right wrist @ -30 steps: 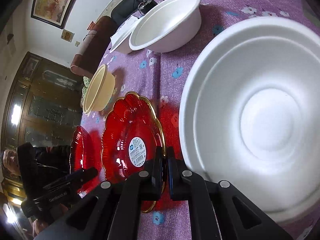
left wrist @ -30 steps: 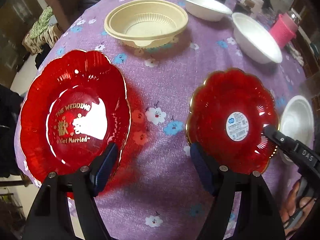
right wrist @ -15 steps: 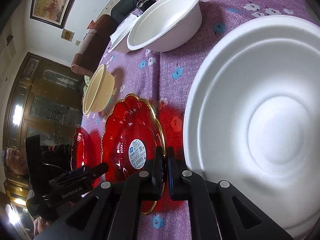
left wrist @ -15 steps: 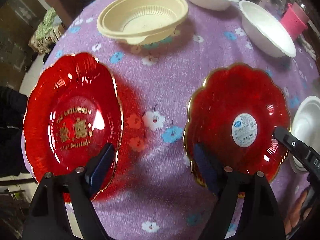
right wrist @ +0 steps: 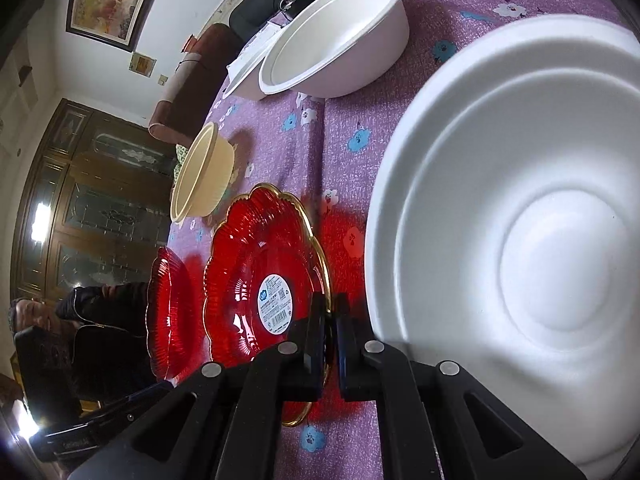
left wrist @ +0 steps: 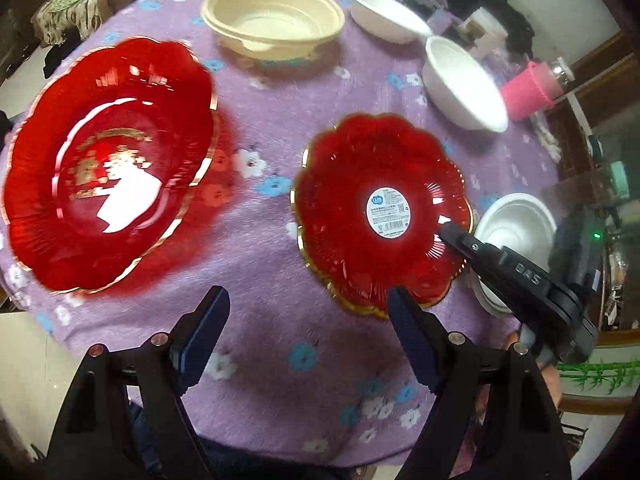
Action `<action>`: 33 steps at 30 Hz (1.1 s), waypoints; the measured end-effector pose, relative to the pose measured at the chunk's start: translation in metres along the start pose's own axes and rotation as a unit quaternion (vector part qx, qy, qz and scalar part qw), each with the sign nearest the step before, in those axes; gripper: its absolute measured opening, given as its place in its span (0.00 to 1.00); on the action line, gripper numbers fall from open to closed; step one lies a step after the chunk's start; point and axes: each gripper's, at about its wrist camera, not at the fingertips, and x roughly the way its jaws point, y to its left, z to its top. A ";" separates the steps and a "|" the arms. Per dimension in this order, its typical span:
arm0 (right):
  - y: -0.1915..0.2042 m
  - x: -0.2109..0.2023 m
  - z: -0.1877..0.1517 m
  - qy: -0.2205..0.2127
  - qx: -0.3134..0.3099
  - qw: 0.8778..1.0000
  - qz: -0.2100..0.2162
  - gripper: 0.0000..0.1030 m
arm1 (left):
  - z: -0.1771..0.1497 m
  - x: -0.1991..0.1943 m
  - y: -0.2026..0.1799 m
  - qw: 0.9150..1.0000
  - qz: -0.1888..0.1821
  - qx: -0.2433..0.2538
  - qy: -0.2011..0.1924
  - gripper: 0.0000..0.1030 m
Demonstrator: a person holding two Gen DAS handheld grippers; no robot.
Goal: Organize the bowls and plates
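Red gold-rimmed plates [left wrist: 376, 216]; purple tablecloth [left wrist: 280, 128], blue-white flowers; cream bowl [left wrist: 272, 20]; white bowls [right wrist: 520, 260].

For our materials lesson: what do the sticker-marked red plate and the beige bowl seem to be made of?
Red plate: likely clear glossy plastic or glass; light passes through, tinting the cloth red, and its rim looks gilded. Beige bowl: probably matte moulded plastic; dull, opaque, ribbed.

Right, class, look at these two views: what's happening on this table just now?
A person is sorting plates and bowls on a purple cloth with two handheld grippers. The right gripper is shut on the rim of the stickered red plate. The left gripper hangs open above the cloth, holding nothing, between that plate and the wedding plate.
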 end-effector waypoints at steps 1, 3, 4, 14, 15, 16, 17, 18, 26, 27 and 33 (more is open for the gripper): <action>-0.001 0.000 0.000 0.001 0.000 1.000 0.000 0.04 | 0.004 0.008 -0.002 1.000 -0.007 -0.001 0.003 0.79; -0.001 -0.001 0.000 0.001 0.002 1.000 0.000 0.04 | 0.014 0.024 -0.003 1.000 -0.009 -0.008 0.004 0.79; -0.001 -0.001 0.000 0.000 0.002 1.000 0.000 0.04 | 0.018 0.031 -0.006 1.000 -0.007 -0.011 0.001 0.79; 0.003 0.002 0.001 0.001 0.002 1.000 -0.004 0.04 | 0.044 0.055 -0.013 0.999 -0.050 0.007 0.008 0.68; 0.004 0.002 0.001 0.000 0.002 1.000 -0.005 0.04 | 0.045 0.054 -0.013 0.999 -0.049 0.009 0.005 0.63; 0.004 0.002 0.000 0.000 0.002 1.000 -0.007 0.04 | 0.045 0.054 -0.013 0.999 -0.047 0.011 0.002 0.62; 0.005 0.002 0.000 -0.001 0.002 1.000 -0.009 0.04 | 0.045 0.054 -0.013 0.999 -0.044 0.016 -0.001 0.57; 0.006 0.002 -0.001 -0.002 0.002 1.000 -0.011 0.04 | 0.045 0.054 -0.014 0.999 -0.035 0.021 -0.005 0.49; 0.010 -0.002 -0.005 -0.018 0.006 0.999 -0.039 0.05 | 0.050 0.055 0.005 0.999 -0.033 0.023 -0.024 0.13; 0.010 -0.002 -0.005 -0.019 0.006 0.999 -0.041 0.05 | 0.048 0.054 0.006 0.999 -0.036 0.024 -0.025 0.13; 0.021 -0.007 -0.015 -0.030 0.001 0.997 -0.064 0.05 | 0.040 0.048 0.014 0.998 -0.055 0.031 -0.022 0.13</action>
